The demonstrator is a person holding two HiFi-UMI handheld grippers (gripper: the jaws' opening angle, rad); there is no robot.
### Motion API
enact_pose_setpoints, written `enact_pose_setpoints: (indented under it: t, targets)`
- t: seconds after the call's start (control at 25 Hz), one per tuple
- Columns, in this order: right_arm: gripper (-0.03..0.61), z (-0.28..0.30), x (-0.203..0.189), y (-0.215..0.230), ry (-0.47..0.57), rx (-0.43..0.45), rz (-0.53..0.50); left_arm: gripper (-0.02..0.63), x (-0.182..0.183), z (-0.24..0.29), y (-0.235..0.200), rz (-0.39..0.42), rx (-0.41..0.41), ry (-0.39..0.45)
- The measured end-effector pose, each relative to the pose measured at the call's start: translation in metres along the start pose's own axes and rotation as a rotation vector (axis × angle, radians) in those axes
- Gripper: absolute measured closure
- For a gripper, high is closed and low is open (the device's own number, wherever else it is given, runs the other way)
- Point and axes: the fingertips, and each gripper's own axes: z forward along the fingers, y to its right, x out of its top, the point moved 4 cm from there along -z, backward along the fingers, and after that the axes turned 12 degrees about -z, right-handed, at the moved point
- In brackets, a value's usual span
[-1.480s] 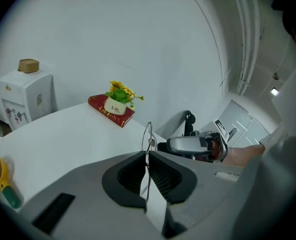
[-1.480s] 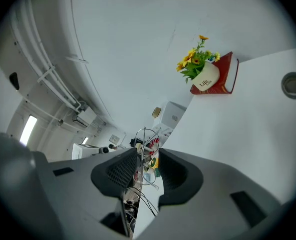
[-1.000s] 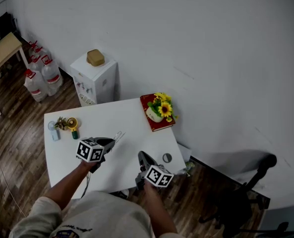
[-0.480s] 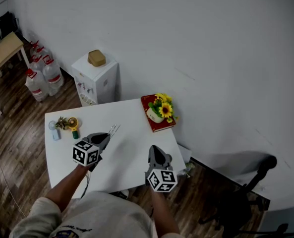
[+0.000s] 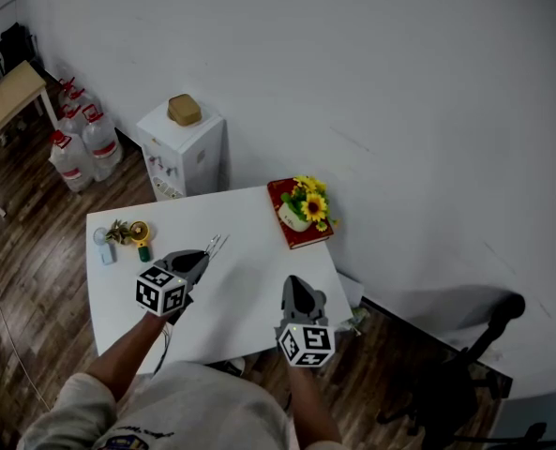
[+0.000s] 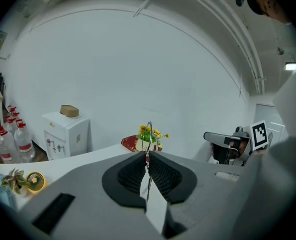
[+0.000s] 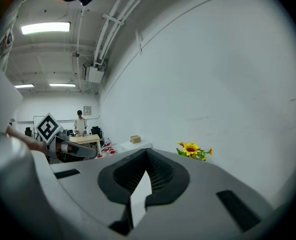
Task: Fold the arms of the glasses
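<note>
Glasses (image 5: 215,245), thin and wiry, stick out from the tip of the left gripper (image 5: 203,256), which has its jaws pressed together on the frame. From that gripper's own view a slim metal loop rises from between the two ribbed pads, with the frame running down the slit where they meet. They are held over the white table (image 5: 249,216), toward its left half, pointing at the far edge. They are too fine for me to tell whether the arms are folded in or standing out.

The right gripper (image 5: 294,283) hovers near the table's near right corner, well apart from the left one. Its jaws are closed against each other with nothing between them. Each gripper carries its marker cube at the back, the left cube (image 5: 162,289) and the right cube (image 5: 305,343), close to the person's forearms.

At the far right corner of the table lies a red book (image 5: 288,225) with a pot of sunflowers (image 5: 308,204) on it. At the far left corner sit a small plant and a yellow round thing (image 5: 135,232). Beyond the table stands a white cabinet (image 5: 179,153) with a brown lump (image 5: 183,110) on top, and water bottles (image 5: 76,139) stand on the wooden floor beside it. A dark office chair (image 5: 465,364) stands off to the right
</note>
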Motion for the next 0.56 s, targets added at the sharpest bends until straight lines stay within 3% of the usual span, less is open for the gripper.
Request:
enact_pose_setpoints:
  t: [0.56]
  targets:
    - [0.577,-0.0048,-0.0057,-0.0044,-0.029,0.015,-0.003,0.592,-0.0101,0.0015,0.0058,-0.014,-0.007,-0.025]
